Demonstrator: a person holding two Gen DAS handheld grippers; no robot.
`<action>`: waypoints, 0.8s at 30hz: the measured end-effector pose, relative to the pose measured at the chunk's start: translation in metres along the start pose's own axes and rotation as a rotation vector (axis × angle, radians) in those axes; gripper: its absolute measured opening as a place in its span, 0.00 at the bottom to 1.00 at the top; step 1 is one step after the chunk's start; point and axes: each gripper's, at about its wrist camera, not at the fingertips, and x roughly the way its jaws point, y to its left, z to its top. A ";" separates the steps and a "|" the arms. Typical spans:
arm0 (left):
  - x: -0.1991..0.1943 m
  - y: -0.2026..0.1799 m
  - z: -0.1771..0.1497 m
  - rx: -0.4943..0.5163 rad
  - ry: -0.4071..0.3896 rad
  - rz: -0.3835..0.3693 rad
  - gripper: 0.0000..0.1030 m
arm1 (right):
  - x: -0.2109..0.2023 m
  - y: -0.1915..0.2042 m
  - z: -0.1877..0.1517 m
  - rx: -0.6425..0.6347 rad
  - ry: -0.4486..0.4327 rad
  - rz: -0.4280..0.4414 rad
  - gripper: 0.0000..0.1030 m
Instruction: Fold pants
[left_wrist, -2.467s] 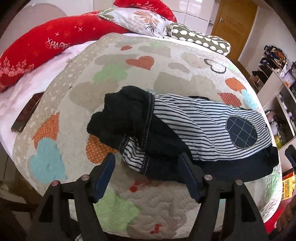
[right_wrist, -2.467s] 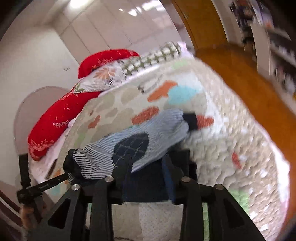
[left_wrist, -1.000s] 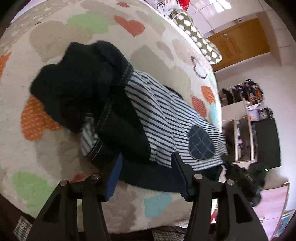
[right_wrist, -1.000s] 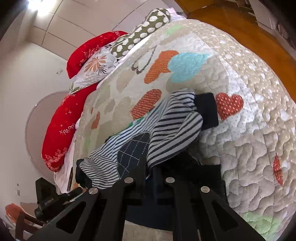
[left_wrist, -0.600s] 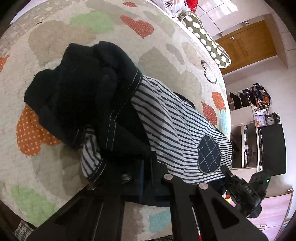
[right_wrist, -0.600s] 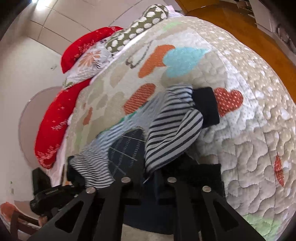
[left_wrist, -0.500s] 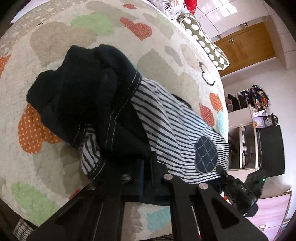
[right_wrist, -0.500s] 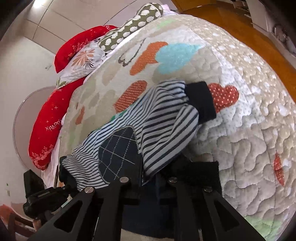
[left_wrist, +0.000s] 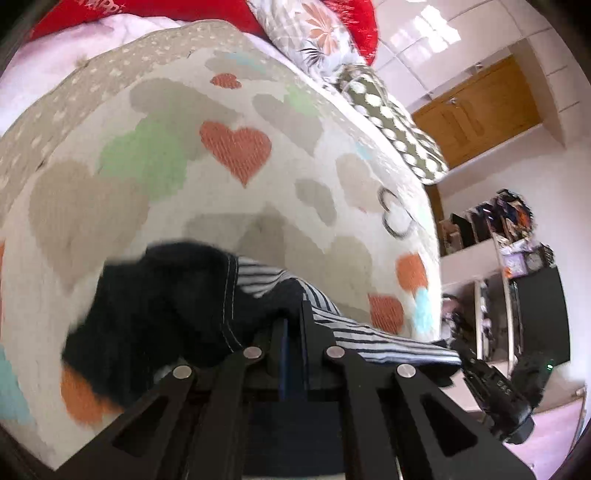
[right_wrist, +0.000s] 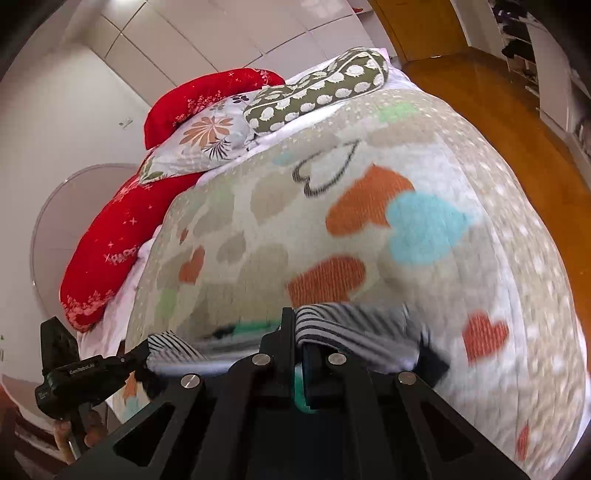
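Note:
The pants (left_wrist: 155, 310) are dark navy with a black-and-white striped leg and lie near the front edge of the heart-patterned quilt (left_wrist: 236, 147). My left gripper (left_wrist: 291, 325) is shut on the pants at the waist end, where dark and striped cloth meet. My right gripper (right_wrist: 299, 332) is shut on the pants' striped leg (right_wrist: 354, 325) near its dark cuff. The cloth is stretched between the two grippers and lifted at both pinched spots. The right gripper's body shows at the lower right of the left wrist view (left_wrist: 495, 391).
Red, floral and dotted pillows (right_wrist: 207, 129) lie along the head of the bed. A wooden door (left_wrist: 476, 114) and cluttered shelves (left_wrist: 509, 243) stand to the right of the bed. Wooden floor (right_wrist: 498, 122) runs beside the quilt's right edge.
Both grippers, shut on the pants, have lifted and drawn back towards the bed's front edge. The cloth has pulled taut and the striped leg now shows edge-on.

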 end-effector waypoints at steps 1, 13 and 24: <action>0.011 0.000 0.015 -0.013 -0.003 0.036 0.05 | 0.007 0.001 0.009 0.001 0.008 -0.008 0.04; 0.046 0.007 0.081 -0.010 0.017 -0.071 0.37 | 0.107 0.007 0.071 -0.115 0.047 -0.227 0.46; -0.023 0.018 0.044 0.079 -0.112 0.098 0.60 | 0.036 -0.036 0.044 -0.015 -0.017 -0.162 0.55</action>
